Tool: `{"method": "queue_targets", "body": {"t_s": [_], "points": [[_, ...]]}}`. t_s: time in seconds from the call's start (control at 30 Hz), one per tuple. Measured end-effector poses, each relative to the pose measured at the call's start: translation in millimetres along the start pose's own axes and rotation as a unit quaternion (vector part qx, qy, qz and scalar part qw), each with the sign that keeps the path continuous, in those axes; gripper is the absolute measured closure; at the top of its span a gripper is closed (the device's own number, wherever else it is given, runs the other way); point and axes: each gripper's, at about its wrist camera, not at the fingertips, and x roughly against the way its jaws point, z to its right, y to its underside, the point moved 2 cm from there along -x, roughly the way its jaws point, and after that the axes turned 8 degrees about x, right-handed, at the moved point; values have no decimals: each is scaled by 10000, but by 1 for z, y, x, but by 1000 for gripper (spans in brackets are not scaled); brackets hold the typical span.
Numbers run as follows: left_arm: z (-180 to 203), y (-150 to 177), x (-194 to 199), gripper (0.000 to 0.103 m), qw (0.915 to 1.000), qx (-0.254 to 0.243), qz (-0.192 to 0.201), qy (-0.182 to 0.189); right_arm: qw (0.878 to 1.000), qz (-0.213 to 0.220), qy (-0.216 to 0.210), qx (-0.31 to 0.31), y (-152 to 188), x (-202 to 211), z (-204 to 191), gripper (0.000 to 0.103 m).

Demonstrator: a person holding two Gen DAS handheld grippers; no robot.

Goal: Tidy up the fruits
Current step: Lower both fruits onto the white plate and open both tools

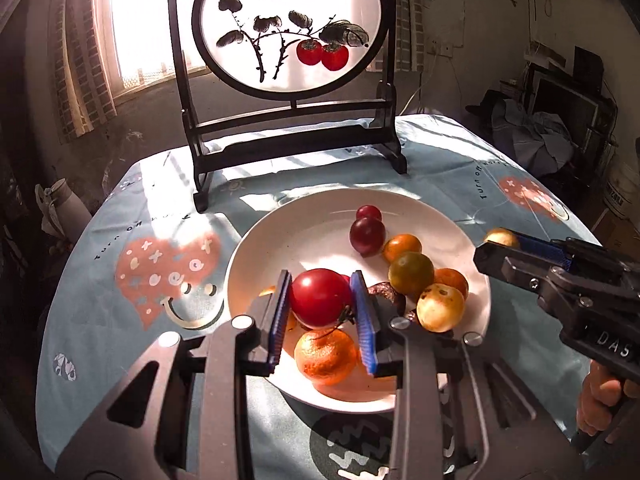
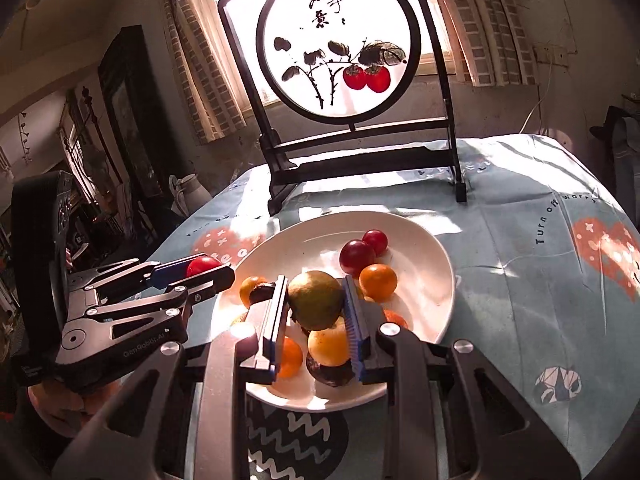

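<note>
A white plate (image 1: 280, 236) (image 2: 432, 280) holds several fruits: two dark red ones (image 1: 367, 235), small oranges (image 1: 402, 246), a yellow fruit (image 1: 440, 307) and a large orange (image 1: 326, 355). My left gripper (image 1: 322, 300) is shut on a red tomato (image 1: 320, 298) above the plate's near side; it also shows in the right wrist view (image 2: 202, 266). My right gripper (image 2: 316, 304) is shut on a green-yellow fruit (image 2: 315, 299) above the plate. In the left wrist view the right gripper (image 1: 500, 246) holds that fruit (image 1: 500, 237) beyond the plate's right rim.
A black framed round screen painted with persimmons (image 1: 288, 24) (image 2: 340, 44) stands on the table behind the plate. A light blue patterned cloth (image 1: 160, 208) (image 2: 540, 280) covers the table. A white jug (image 2: 188, 196) stands off the table's left edge.
</note>
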Motion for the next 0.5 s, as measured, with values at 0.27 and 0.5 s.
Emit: {"method": "queue_targets", "body": {"t_s": [0.27, 0.5], "points": [[-11, -17, -66, 73, 9984, 243, -443, -266, 9995, -307, 20, 54, -9, -55, 17, 76], [-24, -17, -74, 35, 9965, 416, -459, -564, 9988, -437, -65, 211, -8, -72, 8, 61]]}}
